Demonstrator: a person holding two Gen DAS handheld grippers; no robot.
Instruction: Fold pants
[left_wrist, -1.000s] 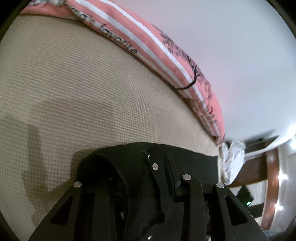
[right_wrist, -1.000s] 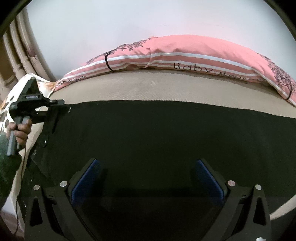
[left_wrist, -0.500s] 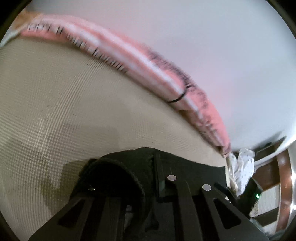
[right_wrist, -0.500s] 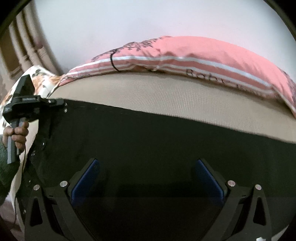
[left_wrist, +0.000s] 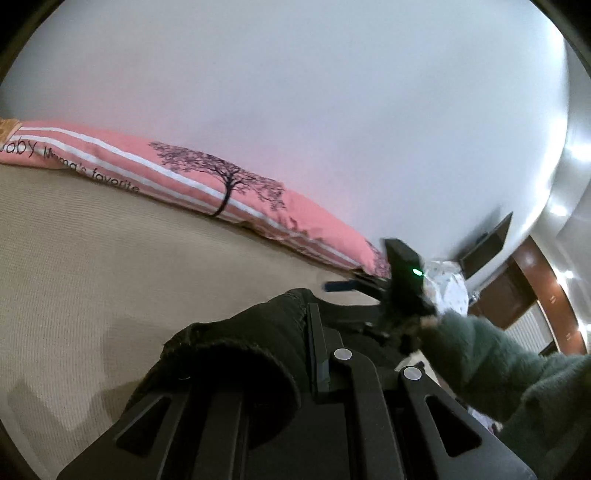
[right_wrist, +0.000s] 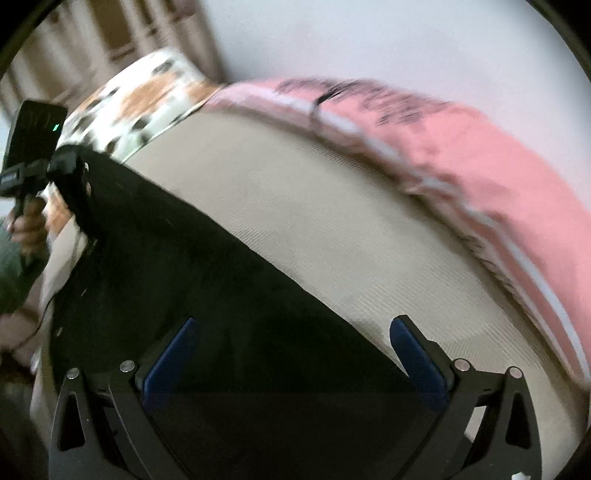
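Nearest, the left gripper (left_wrist: 314, 354) is clamped shut on a bunched edge of the black pants (right_wrist: 207, 280), lifted off the beige textured bed cover (left_wrist: 92, 258), while the right gripper (right_wrist: 291, 354) stands with its blue pads wide apart over the spread cloth. Beyond lies a pink striped pillow (left_wrist: 192, 177) reading "Baby Mama's favorite" beside a printed tree. Behind it rises a plain white wall (left_wrist: 295, 92).

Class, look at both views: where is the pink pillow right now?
The pink pillow lies along the far edge of the beige bed against the white wall, beyond the black pants.
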